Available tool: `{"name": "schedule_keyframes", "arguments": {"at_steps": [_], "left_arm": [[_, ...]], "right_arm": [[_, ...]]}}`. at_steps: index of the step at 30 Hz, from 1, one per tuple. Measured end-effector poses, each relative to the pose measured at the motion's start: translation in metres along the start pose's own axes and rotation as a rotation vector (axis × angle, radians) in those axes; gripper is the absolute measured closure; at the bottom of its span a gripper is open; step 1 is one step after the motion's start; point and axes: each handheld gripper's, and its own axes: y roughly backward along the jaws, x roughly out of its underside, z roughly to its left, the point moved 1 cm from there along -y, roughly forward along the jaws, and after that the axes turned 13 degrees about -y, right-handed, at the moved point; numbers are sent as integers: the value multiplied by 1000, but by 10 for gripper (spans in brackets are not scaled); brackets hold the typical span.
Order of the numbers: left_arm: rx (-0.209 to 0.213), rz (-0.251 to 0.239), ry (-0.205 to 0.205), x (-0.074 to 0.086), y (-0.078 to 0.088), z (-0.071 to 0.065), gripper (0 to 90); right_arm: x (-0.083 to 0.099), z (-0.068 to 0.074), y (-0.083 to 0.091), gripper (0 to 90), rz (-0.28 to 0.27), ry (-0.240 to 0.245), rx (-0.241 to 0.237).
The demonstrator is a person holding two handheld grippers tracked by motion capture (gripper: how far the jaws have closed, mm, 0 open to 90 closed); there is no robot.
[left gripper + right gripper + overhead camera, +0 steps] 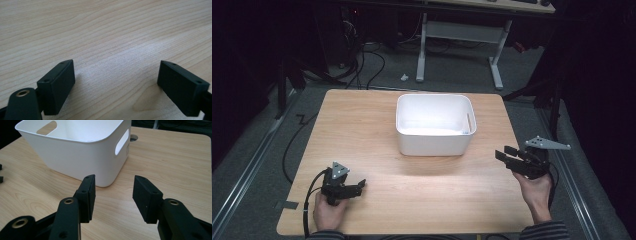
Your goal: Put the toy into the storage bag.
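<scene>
A: Nearest the lens, left gripper point(116, 82): jaws spread wide, nothing between them, bare wood grain of the table point(105, 30) beneath. Placed near the front-left corner, well apart from the white bin point(435, 125).

B: And the right gripper point(113, 195)?

A: Jaws likewise parted, holding nothing, aimed at the near right corner of the bin. Held just off the bin's right side, above the table's right edge point(517, 150).

B: The bin itself?

A: Upright at the table's middle, slightly toward the far edge. Handle slot point(122, 141) visible in the end wall facing the right gripper; a second slot point(46, 127) in the opposite wall. Interior apparently empty.

B: Step in hand?

A: Judged as the start: both grippers ready, nothing yet grasped or touched.

B: Next move?

A: Probably an approach to the bin: right jaws brought forward to the rim or slot, kept open until astride the thin wall, then closed; left brought across toward the opposite side.
</scene>
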Motion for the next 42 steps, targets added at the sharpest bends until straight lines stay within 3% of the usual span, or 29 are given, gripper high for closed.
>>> {"name": "schedule_keyframes", "arguments": {"at_steps": [14,21,24,37,42], "left_arm": [[-3,-1,2,0,0,0,149],[-2,0,3,0,0,0,149],[-13,-2,16,1,1,0,150],[-12,-1,12,1,1,0,149],[-12,-1,12,1,1,0,149]], "right_arm": [[38,-25,-18,539,17,-65,-19],[59,-26,-25,540,21,-63,1],[66,-29,-29,540,26,-90,-2],[66,-28,-36,551,41,-59,43],[69,-30,-44,563,73,-47,49]]}}
